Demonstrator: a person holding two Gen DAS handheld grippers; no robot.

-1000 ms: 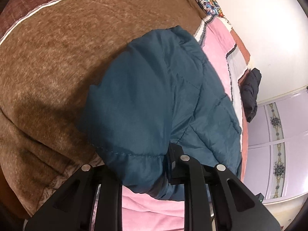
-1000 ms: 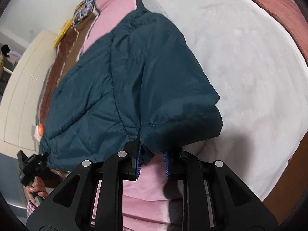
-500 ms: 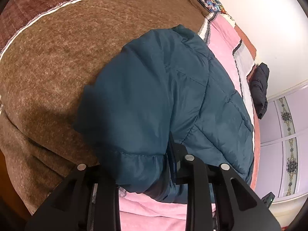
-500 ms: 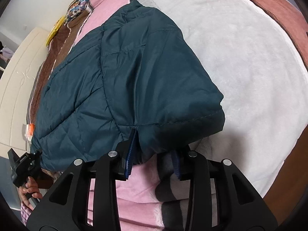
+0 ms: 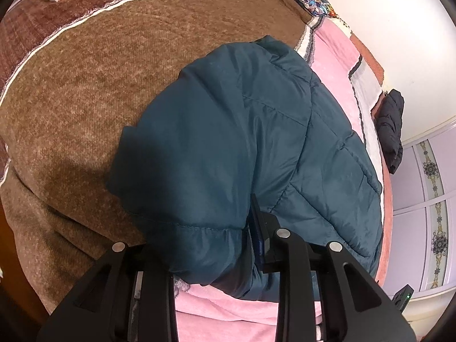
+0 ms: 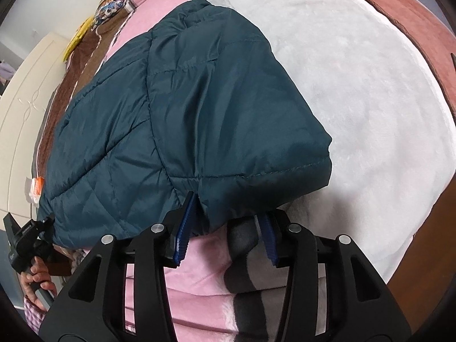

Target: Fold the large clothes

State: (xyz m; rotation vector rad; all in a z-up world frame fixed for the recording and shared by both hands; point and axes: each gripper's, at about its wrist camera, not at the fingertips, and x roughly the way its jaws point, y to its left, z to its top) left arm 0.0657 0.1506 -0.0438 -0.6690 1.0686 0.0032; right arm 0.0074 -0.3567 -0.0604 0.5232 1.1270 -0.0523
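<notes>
Left wrist view: the teal padded jacket (image 5: pixel 228 148) lies folded on the bed (image 5: pixel 71 99), its hem bulging between the fingers of the left claw (image 5: pixel 211 245), whose jaws have just been opening; whether its pads press is unclear. Slippery padding may spring back and undo the fold.

Right wrist view: the right claw (image 6: pixel 225 233) has just been opening and stands released, the jacket's corner (image 6: pixel 256 171) overhanging the gap. Withdrawing carelessly could snag and drag it.
</notes>
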